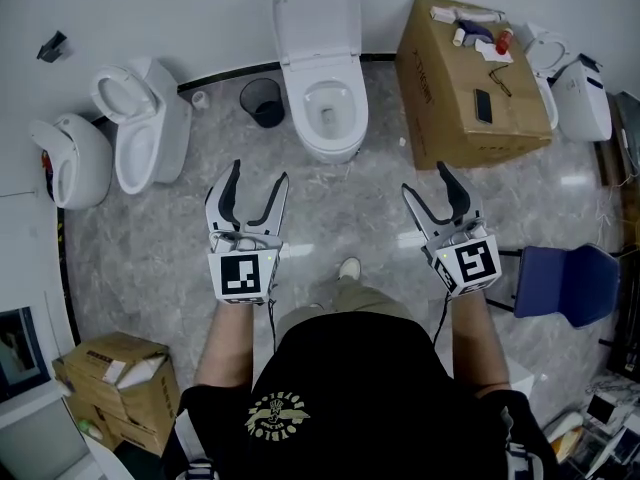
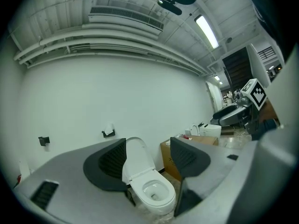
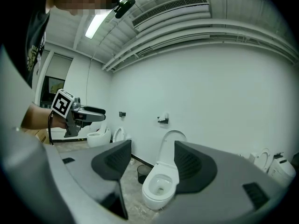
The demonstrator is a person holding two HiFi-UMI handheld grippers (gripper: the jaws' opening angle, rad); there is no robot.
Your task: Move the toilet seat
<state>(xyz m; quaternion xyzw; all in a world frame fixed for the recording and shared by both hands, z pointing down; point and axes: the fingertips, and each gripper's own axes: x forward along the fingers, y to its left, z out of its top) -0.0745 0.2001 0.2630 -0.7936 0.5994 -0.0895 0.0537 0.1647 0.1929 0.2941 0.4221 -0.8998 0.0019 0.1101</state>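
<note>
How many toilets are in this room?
4 for sure: the middle toilet straight ahead, two left toilets side by side, and a right toilet past the cardboard box. Another may hide beside it.

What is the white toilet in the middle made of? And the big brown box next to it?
The toilet looks like glazed ceramic: it is smooth, bright white and a bit shiny. Its raised lid might be plastic instead; the look alone can't settle that. The box looks like plain cardboard: dull, matte brown with straight creased edges.
</note>
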